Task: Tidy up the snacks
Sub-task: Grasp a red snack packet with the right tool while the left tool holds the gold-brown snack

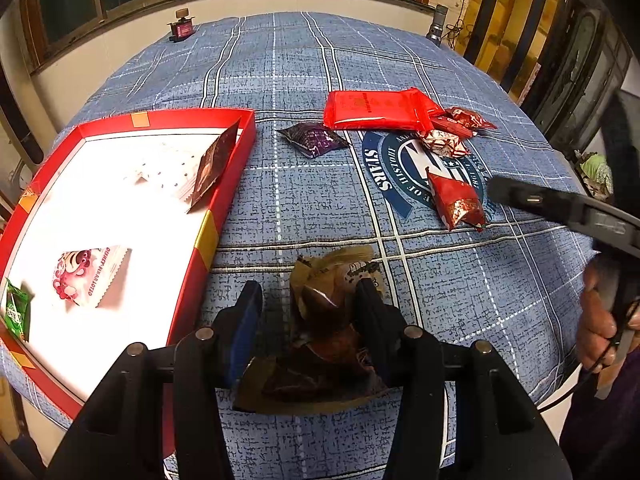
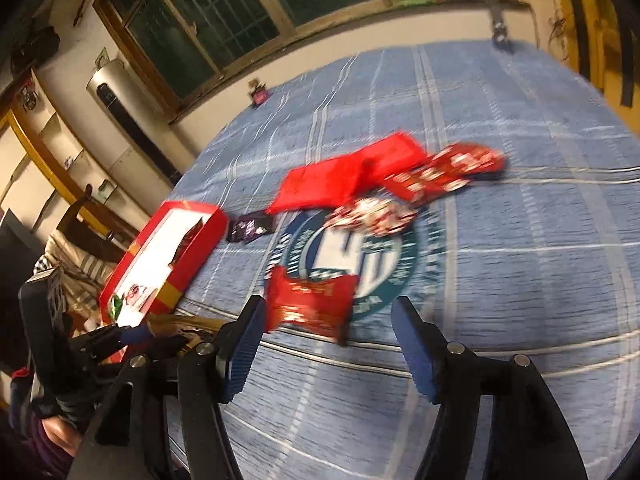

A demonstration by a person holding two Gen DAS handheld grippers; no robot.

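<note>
Left gripper (image 1: 308, 300) clamped on a crumpled brown-gold snack packet (image 1: 332, 312); both pads pressed against the wrapper, packet bunched between the jaws, just right of the red tray (image 1: 216, 216) edge.

Right gripper (image 2: 328, 320) with jaws standing apart, nothing between the pads. No earlier frame for comparison. Red foil packet (image 2: 308, 304) flat on the blue plaid cloth (image 2: 520, 280), just ahead of the fingertips toward 12 o'clock; contact not discernible, view blurred by motion. In the left wrist view, right gripper's black body (image 1: 560, 208) at 3 o'clock, with the hand (image 1: 600, 320) gripping its handle below it.

Tray contents, left wrist view: dark brown packet (image 1: 214, 168) leaning on the inner wall at 12 o'clock end, pink-and-white packet (image 1: 90, 276) mid-floor, green packet (image 1: 16, 312) at 9 o'clock corner.

On the cloth outside the tray: purple packet (image 1: 314, 140) near the tray's far corner; large plain red bag (image 1: 376, 110) at 1 o'clock, touching a cluster of red-and-white wrapped snacks (image 1: 448, 132) on its right; single red foil packet (image 1: 456, 200) on the round printed emblem (image 1: 384, 164), apart from the cluster.

Small dark red object (image 1: 182, 28) at the cloth's far edge, 11 o'clock; identity unclear.
</note>
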